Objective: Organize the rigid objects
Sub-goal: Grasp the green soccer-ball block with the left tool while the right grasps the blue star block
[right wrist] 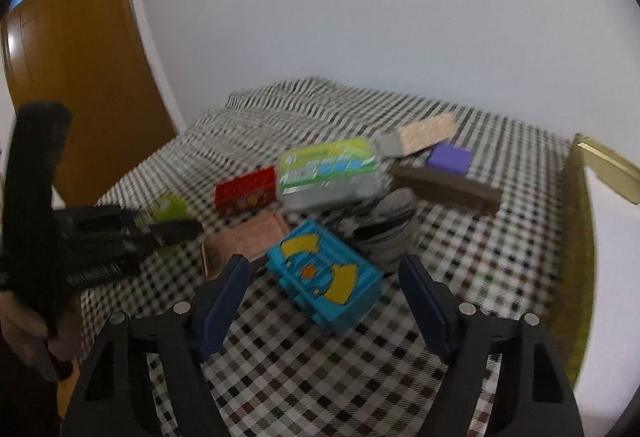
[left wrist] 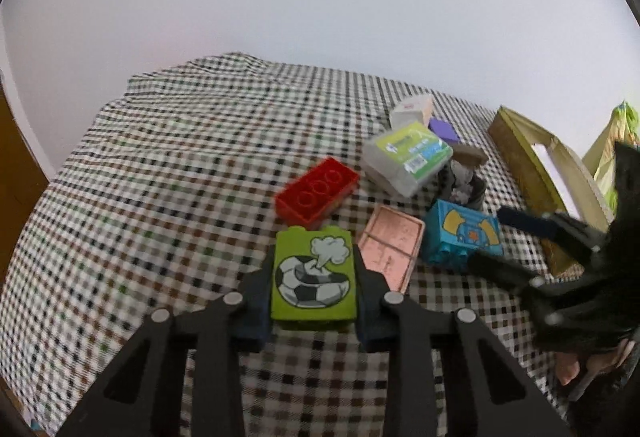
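Note:
My left gripper [left wrist: 314,273] is shut on a green brick with a football picture [left wrist: 313,275], its pads pressed on both sides of it. From the right wrist view that green brick [right wrist: 168,207] shows only partly behind the left gripper [right wrist: 176,225]. My right gripper [right wrist: 324,265] stands open around a blue brick with yellow shapes [right wrist: 324,277], and its pads are clear of the brick's sides. The blue brick [left wrist: 464,233] lies on the checked cloth [left wrist: 160,197], with the right gripper [left wrist: 496,237] reaching in from the right.
On the cloth lie a red brick [left wrist: 318,193], a pink tray [left wrist: 394,245], a clear box with a green label [left wrist: 408,157], a purple block [left wrist: 444,129], a brown bar [right wrist: 444,187] and a grey crumpled thing [right wrist: 384,229]. An open cardboard box [left wrist: 536,173] stands at the right.

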Demonstrator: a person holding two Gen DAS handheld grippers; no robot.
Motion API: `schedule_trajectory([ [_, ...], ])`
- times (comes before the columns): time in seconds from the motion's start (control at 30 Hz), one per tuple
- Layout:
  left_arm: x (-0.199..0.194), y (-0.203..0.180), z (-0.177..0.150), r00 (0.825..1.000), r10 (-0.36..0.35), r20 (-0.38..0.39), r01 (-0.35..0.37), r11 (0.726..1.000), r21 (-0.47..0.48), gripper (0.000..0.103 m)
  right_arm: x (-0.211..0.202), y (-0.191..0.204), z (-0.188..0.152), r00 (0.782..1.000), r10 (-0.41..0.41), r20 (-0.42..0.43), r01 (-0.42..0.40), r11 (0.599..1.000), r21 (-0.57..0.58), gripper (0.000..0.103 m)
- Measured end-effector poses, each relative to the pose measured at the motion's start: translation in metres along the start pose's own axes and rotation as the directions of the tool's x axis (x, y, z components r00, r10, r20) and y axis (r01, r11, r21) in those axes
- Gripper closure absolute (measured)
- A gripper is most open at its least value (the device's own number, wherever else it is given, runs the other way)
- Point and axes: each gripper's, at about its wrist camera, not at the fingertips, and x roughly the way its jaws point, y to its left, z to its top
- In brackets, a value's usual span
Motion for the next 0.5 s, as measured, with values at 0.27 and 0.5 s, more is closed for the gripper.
schedule_trajectory([
  [0.27,-0.012,-0.003,0.001,1.000,0.016,0.016,-0.016,1.000,-0.007,0.073,0.024,0.014,-0.006,0.990,-0.035,-0.140,0.023,0.996,-0.085,0.032],
  [0.5,-0.020,-0.006,0.000,1.000,0.005,0.024,-0.005,1.000,-0.003,0.073,0.010,0.015,-0.014,0.989,0.010,-0.145,-0.022,0.997,-0.079,0.042],
])
